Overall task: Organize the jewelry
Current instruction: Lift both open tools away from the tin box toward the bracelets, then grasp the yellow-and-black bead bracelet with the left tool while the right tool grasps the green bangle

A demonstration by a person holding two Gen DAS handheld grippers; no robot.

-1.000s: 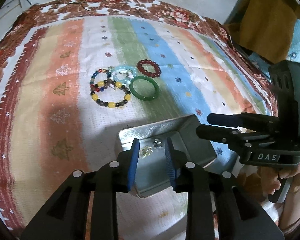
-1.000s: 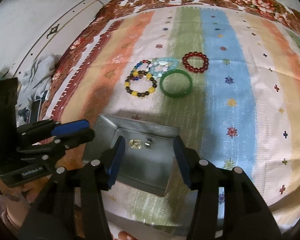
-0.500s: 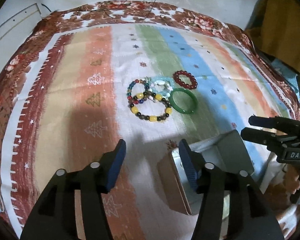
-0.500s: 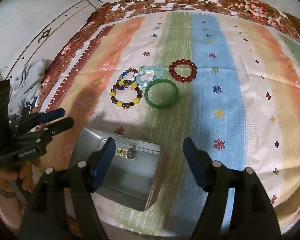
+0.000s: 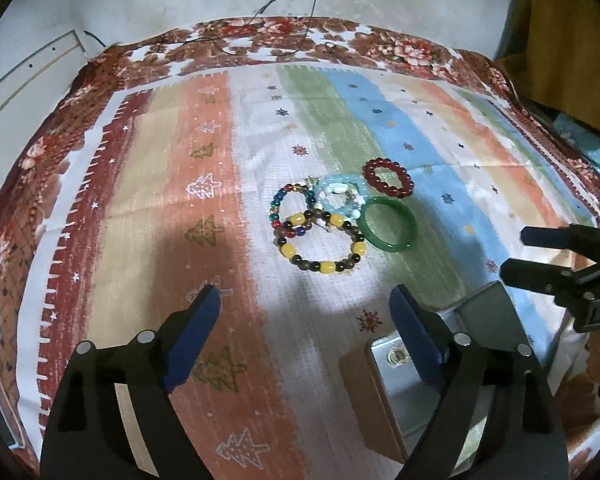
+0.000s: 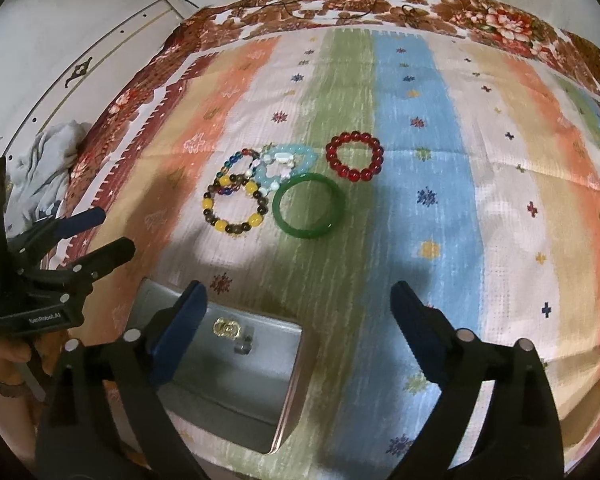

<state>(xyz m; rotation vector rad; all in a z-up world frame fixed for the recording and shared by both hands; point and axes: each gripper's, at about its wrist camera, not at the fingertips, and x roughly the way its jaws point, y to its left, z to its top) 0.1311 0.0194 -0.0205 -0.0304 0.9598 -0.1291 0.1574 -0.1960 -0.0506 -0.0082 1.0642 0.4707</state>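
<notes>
Several bracelets lie together mid-cloth: a green bangle (image 6: 309, 205) (image 5: 389, 218), a red bead bracelet (image 6: 354, 156) (image 5: 388, 178), a pale blue one (image 6: 286, 164) (image 5: 341, 198), a yellow-and-brown one (image 6: 236, 208) (image 5: 320, 246) and a multicoloured one (image 5: 290, 210). A grey metal tin (image 6: 236, 364) (image 5: 480, 356) near the front edge holds a gold piece (image 6: 227, 327) (image 5: 396, 356) and a small silver piece (image 6: 244, 344). My left gripper (image 5: 304, 304) and right gripper (image 6: 298, 296) are both opening, with nothing between their fingers. The left hovers left of the tin, the right over its right edge.
A striped cloth (image 6: 440, 200) with a floral border covers the surface. A crumpled grey cloth (image 6: 48, 176) lies off its left side, and a yellow fabric (image 5: 568, 40) hangs at the far right. A thin black cord (image 5: 292, 12) trails over the far border.
Both grippers have opened wide. The left one shifted left, off the tin, and the right one shifted right; the tin now sits low in both views.
</notes>
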